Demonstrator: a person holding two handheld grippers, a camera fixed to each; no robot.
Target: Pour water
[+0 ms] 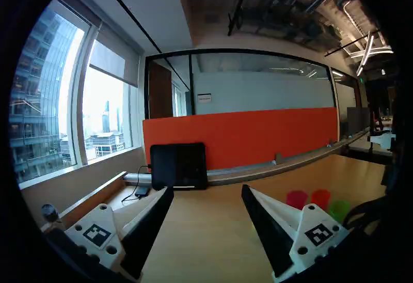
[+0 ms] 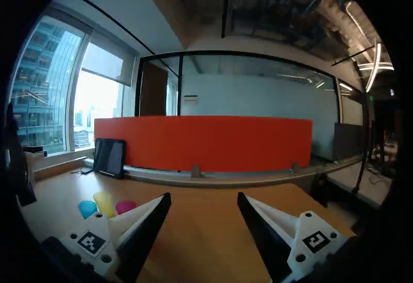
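Nearest, well short of the orange partition (image 1: 242, 136): the left gripper (image 1: 206, 189) and the right gripper (image 2: 202, 195) are both hovering over the wooden desk (image 1: 217, 247), fingers spread wide and gripping nothing.
Task's things: small plastic cups are standing close together on the near side of the partition. In the left gripper view a pink cup (image 1: 297, 199), a red cup (image 1: 320, 198) and a green cup (image 1: 338, 209) are sitting toward its right end. In the right gripper view a blue cup (image 2: 87, 208), a yellow cup (image 2: 104, 203) and a magenta cup (image 2: 125, 206) are sitting toward its left end. I cannot tell whether any is holding water.
Risk: the cups are looking light and tightly clustered, so a finger reaching for one is likely to knock its neighbours. A hard squeeze or a fast tilt risks spilling water over the desk.
Further risk: a tablet (image 1: 178, 165) is leaning against the partition's left part, with a cable (image 1: 140, 190) trailing beside it, so spilled water running that way is a hazard.
Surface: pale wood, smooth and level, is stretching up to the partition.
Room: behind the partition a glass-walled room is showing. Left of it, tall windows (image 1: 46, 112) are letting in daylight.
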